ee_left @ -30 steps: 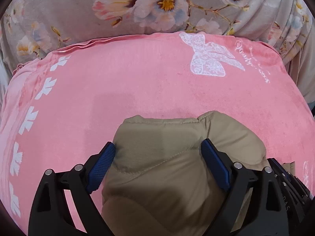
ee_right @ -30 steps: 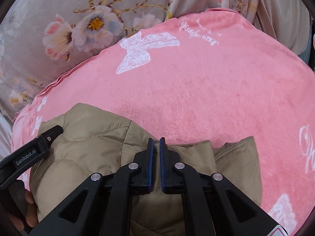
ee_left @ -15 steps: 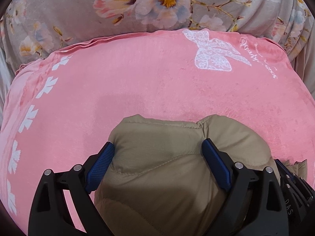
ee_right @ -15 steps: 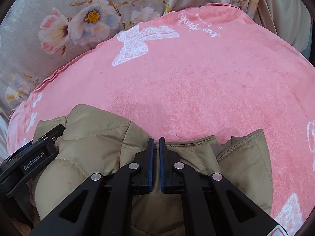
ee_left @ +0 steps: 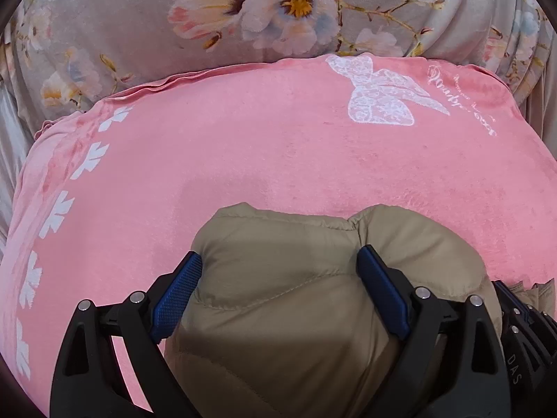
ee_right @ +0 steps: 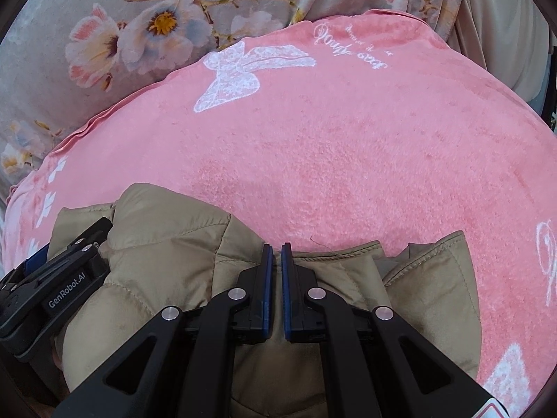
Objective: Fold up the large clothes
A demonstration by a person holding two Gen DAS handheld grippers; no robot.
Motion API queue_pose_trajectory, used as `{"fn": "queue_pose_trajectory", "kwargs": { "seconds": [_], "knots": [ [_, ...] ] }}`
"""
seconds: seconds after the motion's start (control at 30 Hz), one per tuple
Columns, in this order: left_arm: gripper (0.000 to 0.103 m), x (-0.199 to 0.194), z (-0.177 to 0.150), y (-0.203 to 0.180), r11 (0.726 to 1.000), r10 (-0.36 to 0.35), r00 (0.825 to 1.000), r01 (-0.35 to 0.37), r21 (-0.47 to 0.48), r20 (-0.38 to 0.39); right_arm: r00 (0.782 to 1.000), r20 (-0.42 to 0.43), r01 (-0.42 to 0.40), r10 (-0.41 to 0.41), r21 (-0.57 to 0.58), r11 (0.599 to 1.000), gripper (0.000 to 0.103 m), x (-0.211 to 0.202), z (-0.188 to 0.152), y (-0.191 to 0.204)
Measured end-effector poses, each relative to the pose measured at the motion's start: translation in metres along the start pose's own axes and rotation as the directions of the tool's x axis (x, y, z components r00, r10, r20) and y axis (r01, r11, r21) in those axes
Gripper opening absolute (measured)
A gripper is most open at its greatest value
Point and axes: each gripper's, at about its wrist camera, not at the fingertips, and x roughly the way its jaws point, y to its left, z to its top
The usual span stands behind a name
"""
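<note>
looking down along the left gripper (ee_left: pixel 278 271), we find its two blue-padded fingers (ee_left: pixel 175 292) set wide apart over a puffy fold of the tan quilted jacket (ee_left: pixel 289 317); the padding bulges up between them. the left pad lies against the fold's left edge and the right pad sinks into a crease, though we cannot tell whether either one presses. in the right wrist view, the right gripper (ee_right: pixel 275 254) has its fingers (ee_right: pixel 266 289) brought together with only a thin slit between the blue pads, their tips at the jacket's stitched hem; we cannot tell whether any cloth is caught in that slit. the same view shows the left gripper's black body at lower left, resting on the rounded bulk of the jacket.

the jacket lies bunched at the near edge of a pink plush blanket (ee_left: pixel 243 160), and in the right wrist view a second flap of it stands up just right of the closed fingers. beyond the jacket the blanket spreads smooth and bare. a row of white leaf shapes (ee_left: pixel 57 209) runs along its left border, and a white lace bow print (ee_left: pixel 379 104) with cursive lettering (ee_left: pixel 463 104) beside it marks the far side. farthest away, a grey floral fabric (ee_left: pixel 243 10) with pale pink and blue blossoms rises behind the blanket's ruffled edge.
</note>
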Motion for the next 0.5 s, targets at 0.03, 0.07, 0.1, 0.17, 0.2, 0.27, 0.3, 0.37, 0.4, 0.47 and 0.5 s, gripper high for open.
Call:
{"fn": "queue_pose_trajectory", "kwargs": {
  "seconds": [0.03, 0.07, 0.1, 0.17, 0.2, 0.27, 0.3, 0.37, 0.4, 0.47, 0.5],
  "knots": [
    [0.088, 0.001, 0.000, -0.001, 1.000, 0.005, 1.000, -0.005, 0.001, 0.001, 1.000, 0.001, 0.002, -0.002, 0.001, 1.000, 0.002, 0.000, 0.000, 0.000],
    [0.089, 0.001, 0.000, -0.001, 1.000, 0.010, 1.000, -0.010, 0.002, 0.001, 1.000, 0.002, 0.005, -0.005, 0.001, 1.000, 0.002, 0.000, 0.000, 0.000],
    [0.089, 0.002, 0.000, -0.002, 1.000, 0.015, 1.000, -0.015, 0.003, 0.001, 1.000, 0.002, 0.006, -0.006, 0.003, 1.000, 0.002, 0.001, 0.000, 0.000],
    [0.090, 0.003, 0.000, -0.001, 1.000, 0.016, 1.000, -0.016, 0.000, -0.001, 1.000, 0.003, 0.002, -0.002, 0.009, 1.000, 0.002, 0.001, 0.000, -0.001],
    [0.090, 0.003, 0.000, 0.000, 1.000, 0.010, 1.000, -0.010, -0.003, -0.003, 1.000, 0.004, -0.010, 0.010, 0.018, 1.000, 0.002, 0.001, 0.000, -0.003],
    [0.091, 0.003, 0.002, 0.005, 1.000, -0.022, 1.000, 0.021, -0.022, -0.013, 0.999, 0.007, -0.052, 0.052, 0.048, 0.997, 0.002, 0.001, 0.000, -0.010],
    [0.091, 0.002, 0.002, 0.008, 0.998, -0.046, 0.999, 0.046, -0.033, -0.016, 0.996, 0.011, -0.085, 0.085, 0.069, 0.994, 0.003, 0.000, 0.001, -0.015],
    [0.091, -0.008, 0.002, 0.025, 0.988, -0.147, 0.989, 0.145, -0.057, -0.028, 0.990, 0.036, -0.142, 0.139, 0.107, 0.984, 0.007, -0.010, 0.000, -0.025],
    [0.091, -0.015, 0.001, 0.034, 0.980, -0.186, 0.982, 0.183, -0.077, -0.039, 0.989, 0.048, -0.146, 0.141, 0.130, 0.981, 0.011, -0.023, -0.002, -0.031],
    [0.092, -0.034, -0.006, 0.065, 0.952, -0.280, 0.958, 0.269, -0.149, -0.056, 0.984, 0.094, -0.163, 0.149, 0.166, 0.973, 0.037, -0.054, -0.010, -0.045],
    [0.094, -0.041, -0.010, 0.075, 0.936, -0.321, 0.945, 0.306, -0.175, -0.068, 0.980, 0.125, -0.173, 0.152, 0.180, 0.968, 0.061, -0.072, -0.017, -0.054]
  ]
}}
